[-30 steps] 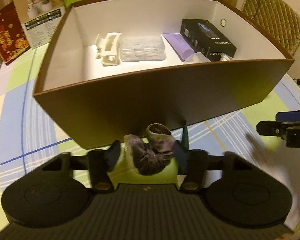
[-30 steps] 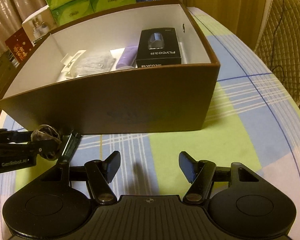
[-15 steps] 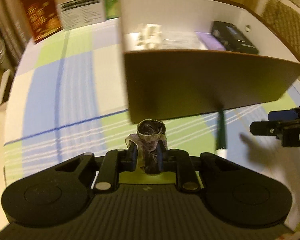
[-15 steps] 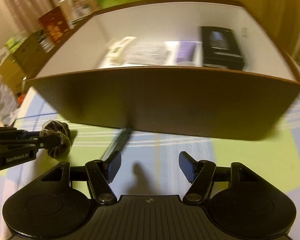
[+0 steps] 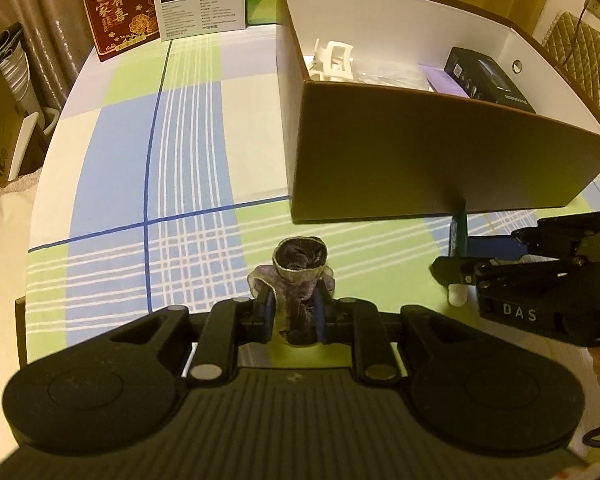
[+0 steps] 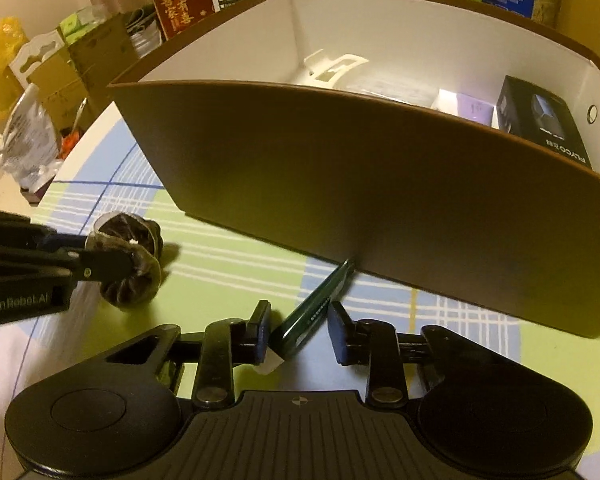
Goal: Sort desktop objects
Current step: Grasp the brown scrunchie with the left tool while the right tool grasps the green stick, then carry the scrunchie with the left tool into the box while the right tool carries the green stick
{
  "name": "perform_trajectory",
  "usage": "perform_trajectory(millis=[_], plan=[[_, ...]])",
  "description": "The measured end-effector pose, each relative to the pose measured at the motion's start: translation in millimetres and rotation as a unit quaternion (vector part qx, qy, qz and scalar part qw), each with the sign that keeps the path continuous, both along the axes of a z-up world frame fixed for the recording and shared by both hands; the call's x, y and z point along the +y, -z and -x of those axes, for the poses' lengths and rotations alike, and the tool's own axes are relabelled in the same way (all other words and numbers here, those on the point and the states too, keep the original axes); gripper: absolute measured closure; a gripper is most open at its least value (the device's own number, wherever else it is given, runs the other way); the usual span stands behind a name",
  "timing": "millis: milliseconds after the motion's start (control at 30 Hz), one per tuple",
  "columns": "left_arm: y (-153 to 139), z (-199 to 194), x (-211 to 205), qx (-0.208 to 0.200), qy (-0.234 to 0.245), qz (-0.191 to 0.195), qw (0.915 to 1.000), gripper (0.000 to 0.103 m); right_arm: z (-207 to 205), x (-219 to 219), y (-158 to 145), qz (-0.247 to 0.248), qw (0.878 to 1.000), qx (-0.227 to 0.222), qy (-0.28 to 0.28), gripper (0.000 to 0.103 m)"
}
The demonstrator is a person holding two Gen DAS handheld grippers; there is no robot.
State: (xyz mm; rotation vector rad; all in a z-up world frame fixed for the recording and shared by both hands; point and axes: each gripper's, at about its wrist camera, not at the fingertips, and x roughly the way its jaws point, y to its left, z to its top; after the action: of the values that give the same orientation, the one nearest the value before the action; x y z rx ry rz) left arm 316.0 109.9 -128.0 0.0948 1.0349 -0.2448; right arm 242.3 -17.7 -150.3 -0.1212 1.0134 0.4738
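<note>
Left wrist view: my left tongs (image 5: pixel 292 312) are clenched on a dark purple scrunchie (image 5: pixel 298 280), a soft, crinkled fabric ring standing upright between the blue pads, above the checked tablecloth (image 5: pixel 188 152) of blue, green and white squares; to its right stands a brown cardboard box (image 5: pixel 420 160) with a smooth white inside, holding a white plastic hair clip (image 5: pixel 334 60), a clear crinkled packet (image 5: pixel 392 78), a lilac item (image 5: pixel 440 80) and a glossy black carton (image 5: pixel 488 80); my right tongs (image 5: pixel 456 264) enter from the right, their casing lettered "DAS"; a red card (image 5: pixel 118 8) with gold Chinese characters leans at the far edge of the table.

Right wrist view: my right tongs (image 6: pixel 300 332) are closing around a slim dark green pen (image 6: pixel 316 312) that lies slantwise on the cloth, its far tip touching the foot of the box (image 6: pixel 380 184); the left pad is at the pen's near end, the right pad stands apart from it; only here the black carton (image 6: pixel 540 120) reads "FLYCO" and the casing of my left tongs (image 6: pixel 112 264) reads "GenRobot.AI", with the scrunchie (image 6: pixel 132 268) seen side-on as a puffy gathered ring.
</note>
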Motion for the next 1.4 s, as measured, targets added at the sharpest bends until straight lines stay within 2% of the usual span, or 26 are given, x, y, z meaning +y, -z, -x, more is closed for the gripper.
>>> perform_trajectory(millis=[33, 67, 100, 367, 733, 1067, 1400], plan=[[0.2, -0.7, -0.9, 0.000, 0.000, 0.000, 1.0000, 0.086, 0.1, -1.8, 0.1, 0.003, 1.000, 0.000, -0.003, 0.082], [0.2, -0.9, -1.7, 0.000, 0.000, 0.000, 1.0000, 0.086, 0.0, -3.4, -0.1, 0.007, 1.000, 0.001, -0.006, 0.090], [0.3, -1.1, -2.7, 0.001, 0.000, -0.001, 1.0000, 0.086, -1.0, -5.2, 0.2, 0.010, 1.000, 0.003, -0.009, 0.093], [-3.1, 3.2, -11.5, -0.001, 0.013, 0.001, 0.9999, 0.087, 11.0, -22.7, -4.8, 0.013, 0.999, 0.030, -0.019, 0.093], [-9.2, 22.0, -27.5, 0.005, 0.027, 0.008, 0.9996, 0.087, 29.0, -50.1, -15.2, -0.005, 0.998, 0.061, -0.007, 0.093], [-24.9, 39.4, -40.5, -0.014, 0.039, 0.015, 0.9990, 0.087, 41.9, -67.7, -38.5, -0.036, 0.998, 0.049, -0.006, 0.093], [-66.7, 49.2, -55.0, -0.054, 0.057, 0.044, 0.9960, 0.087, 46.4, -86.1, -92.7, -0.078, 0.997, 0.001, -0.024, 0.093]])
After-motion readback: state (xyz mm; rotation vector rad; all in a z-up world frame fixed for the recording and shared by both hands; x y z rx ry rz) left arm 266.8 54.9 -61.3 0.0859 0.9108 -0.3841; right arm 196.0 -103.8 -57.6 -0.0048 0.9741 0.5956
